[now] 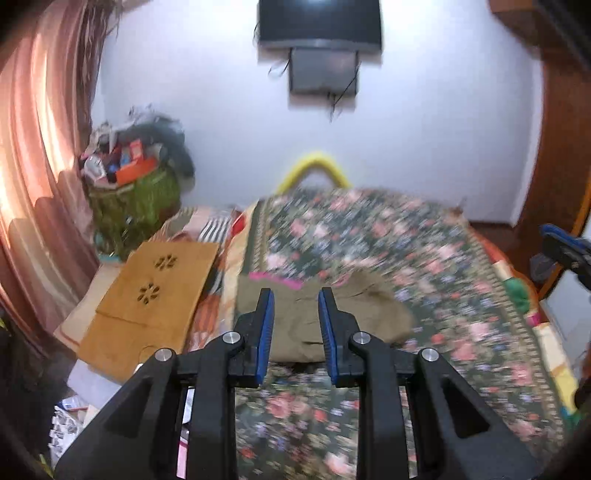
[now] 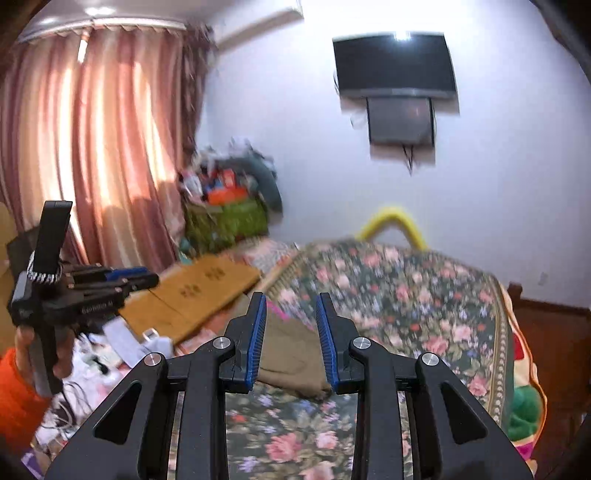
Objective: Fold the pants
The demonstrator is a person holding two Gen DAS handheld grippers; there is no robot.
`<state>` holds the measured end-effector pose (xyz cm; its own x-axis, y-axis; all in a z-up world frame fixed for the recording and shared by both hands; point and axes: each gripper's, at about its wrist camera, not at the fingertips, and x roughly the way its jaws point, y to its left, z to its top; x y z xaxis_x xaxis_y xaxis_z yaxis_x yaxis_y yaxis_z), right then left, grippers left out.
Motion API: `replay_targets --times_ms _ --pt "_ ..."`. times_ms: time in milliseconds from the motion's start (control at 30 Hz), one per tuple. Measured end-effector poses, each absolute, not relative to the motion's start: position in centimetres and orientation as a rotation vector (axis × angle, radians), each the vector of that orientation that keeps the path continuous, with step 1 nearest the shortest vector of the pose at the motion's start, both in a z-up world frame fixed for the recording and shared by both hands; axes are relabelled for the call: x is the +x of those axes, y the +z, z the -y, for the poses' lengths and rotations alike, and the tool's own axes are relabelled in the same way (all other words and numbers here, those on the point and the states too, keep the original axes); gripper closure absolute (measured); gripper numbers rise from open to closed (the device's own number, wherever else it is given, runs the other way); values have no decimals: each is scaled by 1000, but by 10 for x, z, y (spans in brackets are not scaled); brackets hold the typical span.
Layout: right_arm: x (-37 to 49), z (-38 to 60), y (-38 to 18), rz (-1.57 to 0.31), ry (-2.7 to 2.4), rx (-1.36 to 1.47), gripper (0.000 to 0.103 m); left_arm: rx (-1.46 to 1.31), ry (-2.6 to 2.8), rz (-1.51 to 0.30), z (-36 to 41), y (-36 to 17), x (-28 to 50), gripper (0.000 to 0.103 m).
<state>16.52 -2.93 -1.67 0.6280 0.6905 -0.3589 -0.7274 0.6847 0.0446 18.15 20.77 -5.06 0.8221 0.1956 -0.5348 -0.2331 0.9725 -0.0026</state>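
Bedroom, white wall, TV [image 1: 319,22] mounted high, pink curtain [image 1: 33,155] on the left, bed under a floral bedspread [image 1: 424,266]. Left wrist view: left gripper [image 1: 296,301] raised above the bed, jaws parted, nothing between them; olive pants [image 1: 332,317] lie in a compact folded-looking bundle on the bedspread near its left edge, pink strip at the far end, wooden board [image 1: 155,295] just beside. Right wrist view: right gripper [image 2: 291,308] also parted and empty, above the pants' right part; left gripper visible off to the left, apart from the cloth. Frames blurred, so fold quality is hard to judge. Risk: a grab could pinch bedspread with the pants, or catch one layer and pull the bundle open.
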Motion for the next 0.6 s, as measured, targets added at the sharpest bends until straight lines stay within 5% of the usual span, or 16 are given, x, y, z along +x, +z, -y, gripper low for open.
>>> replay_targets --times_ms 300,433,600 --pt "76 49 8 -207 848 -74 78 -37 207 -343 -141 -2 69 76" --pt "56 51 5 -178 804 -75 76 -26 206 -297 -122 3 37 53" --pt "47 52 -1 -182 751 -39 33 -28 238 -258 -111 4 11 28"
